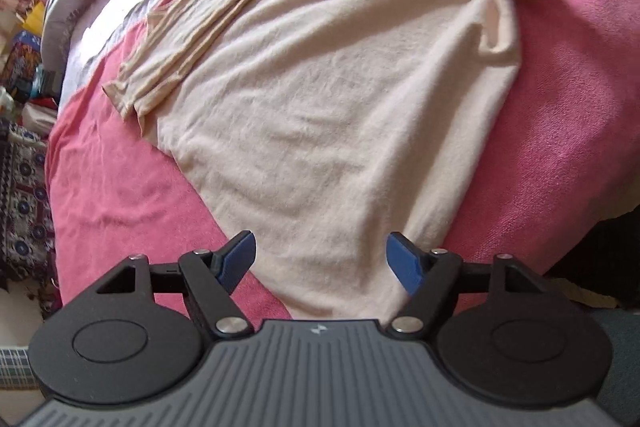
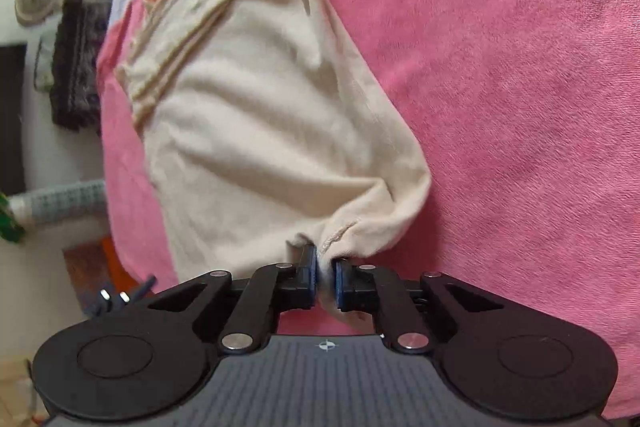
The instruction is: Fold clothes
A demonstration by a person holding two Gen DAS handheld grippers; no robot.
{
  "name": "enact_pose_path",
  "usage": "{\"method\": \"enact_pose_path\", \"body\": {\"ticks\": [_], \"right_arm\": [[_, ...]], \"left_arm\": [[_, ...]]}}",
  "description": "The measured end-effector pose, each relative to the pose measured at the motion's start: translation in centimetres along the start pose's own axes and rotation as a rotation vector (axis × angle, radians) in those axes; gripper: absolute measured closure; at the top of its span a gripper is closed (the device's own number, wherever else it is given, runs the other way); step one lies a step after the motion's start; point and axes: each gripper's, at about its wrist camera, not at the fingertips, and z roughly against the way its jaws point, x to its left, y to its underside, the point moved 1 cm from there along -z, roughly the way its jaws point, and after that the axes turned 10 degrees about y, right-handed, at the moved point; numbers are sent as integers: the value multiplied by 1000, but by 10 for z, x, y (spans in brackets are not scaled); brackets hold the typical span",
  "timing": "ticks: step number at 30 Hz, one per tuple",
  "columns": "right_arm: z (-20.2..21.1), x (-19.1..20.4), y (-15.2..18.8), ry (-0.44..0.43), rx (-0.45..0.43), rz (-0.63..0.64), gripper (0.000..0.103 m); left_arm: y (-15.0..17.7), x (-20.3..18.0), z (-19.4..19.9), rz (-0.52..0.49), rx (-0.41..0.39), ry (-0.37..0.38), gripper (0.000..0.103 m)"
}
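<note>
The cream shirt lies flat on the pink blanket. It looks soft, light and floppy. The right gripper pinches one corner. The left gripper hangs wide apart, holding nothing; the near hem looks best to grab.

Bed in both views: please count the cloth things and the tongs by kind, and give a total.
Cream garment: 1
Pink blanket: 1
Pale sheet: 1
Tongs: 2, the left tongs open, the right tongs shut on a corner of the garment
Total: 5
</note>
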Motion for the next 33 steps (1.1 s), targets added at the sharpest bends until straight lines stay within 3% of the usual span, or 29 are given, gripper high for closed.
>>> {"method": "enact_pose_path", "body": {"ticks": [3, 5, 6, 8, 9, 10, 11, 12, 15, 18, 21, 24, 28, 30, 31, 32, 33], "right_arm": [[4, 9, -29, -144, -78, -144, 92], [3, 18, -53, -182, -144, -170, 92], [4, 22, -63, -168, -177, -143, 92], [8, 36, -75, -54, -228, -16, 87], [11, 44, -75, 27, -248, 80, 85], [14, 54, -72, 124, -272, 201, 75], [14, 64, -65, 223, -299, 327, 58], [13, 73, -55, 318, -329, 451, 50], [3, 99, -6, 550, -425, 915, 47], [-22, 115, 51, 711, -492, 1424, 45], [-50, 123, 87, 768, -509, 1760, 38], [-72, 135, 93, 752, -485, 1863, 36], [-96, 145, 89, 714, -396, 1925, 37], [-103, 147, 88, 683, -331, 1962, 47], [-105, 149, 87, 665, -296, 1975, 59], [-104, 152, 84, 650, -267, 1947, 79], [-103, 156, 80, 635, -239, 1919, 88]], "left_arm": [[-5, -10, 3, -73, -43, 2, 27], [-8, -14, -3, -104, -48, -3, 27], [-8, -16, -7, -118, -42, -13, 27], [-7, -17, -17, -145, -26, -31, 27], [-6, -16, -22, -153, -18, -41, 27], [-3, -14, -27, -161, -8, -56, 27], [-1, -11, -33, -169, 3, -71, 26], [1, -8, -37, -175, 7, -84, 24], [1, 10, -45, -156, 0, -114, 14], [-9, 45, -51, -6, 23, -118, 13], [-9, 72, -58, 62, 51, -209, 15], [-5, 87, -56, 66, 60, -252, 16], [1, 81, -33, 34, 22, -200, 16], [5, 63, -22, -29, -5, -142, 16], [5, 50, -18, -74, -18, -115, 16], [4, 38, -16, -109, -27, -92, 16], [4, 26, -15, -140, -35, -71, 16]]}}
